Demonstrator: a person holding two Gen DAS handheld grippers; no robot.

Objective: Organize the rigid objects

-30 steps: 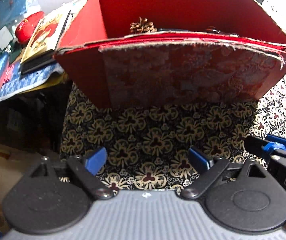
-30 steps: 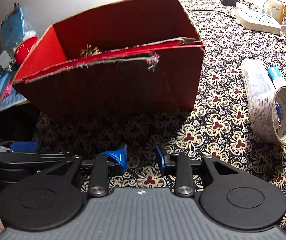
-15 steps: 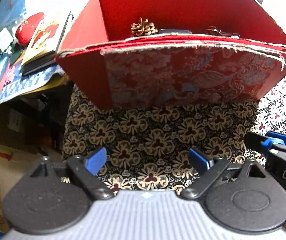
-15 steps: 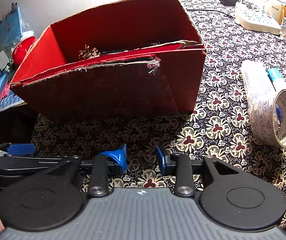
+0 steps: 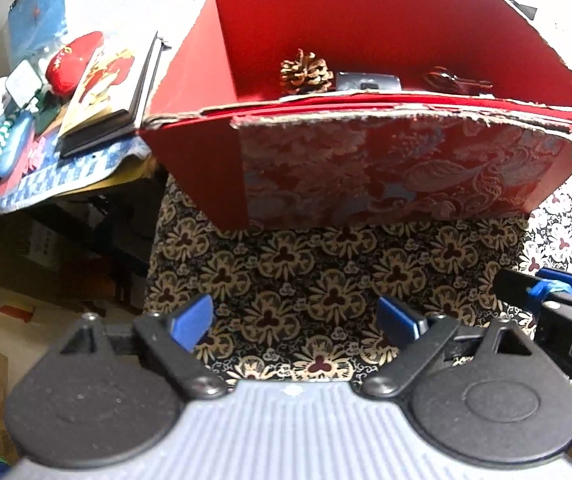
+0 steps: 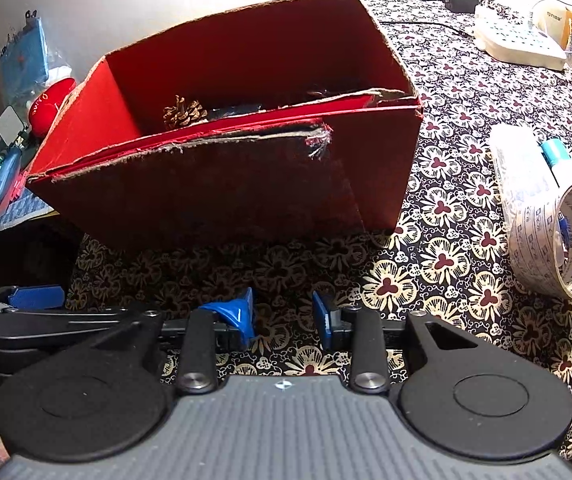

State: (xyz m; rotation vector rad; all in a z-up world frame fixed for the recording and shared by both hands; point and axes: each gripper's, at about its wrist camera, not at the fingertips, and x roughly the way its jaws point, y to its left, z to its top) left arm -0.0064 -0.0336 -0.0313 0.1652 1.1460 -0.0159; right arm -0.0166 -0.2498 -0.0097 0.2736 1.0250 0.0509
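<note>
Blue-padded, both claws are seen open and empty, the left claw [image 5: 293,320] wide, the right claw [image 6: 282,314] narrower. Beyond them a red box [image 6: 222,196] sits at the desk's [image 6: 445,264] left edge; a tape roll [image 6: 553,240] lies right. Tape is judged light, stiff, best pinched across its wall.

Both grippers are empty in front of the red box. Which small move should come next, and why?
Probably swing the right gripper toward the tape roll. Its jaws stand apart, empty, and the roll lies outside the red box, which already holds a pine cone.
</note>
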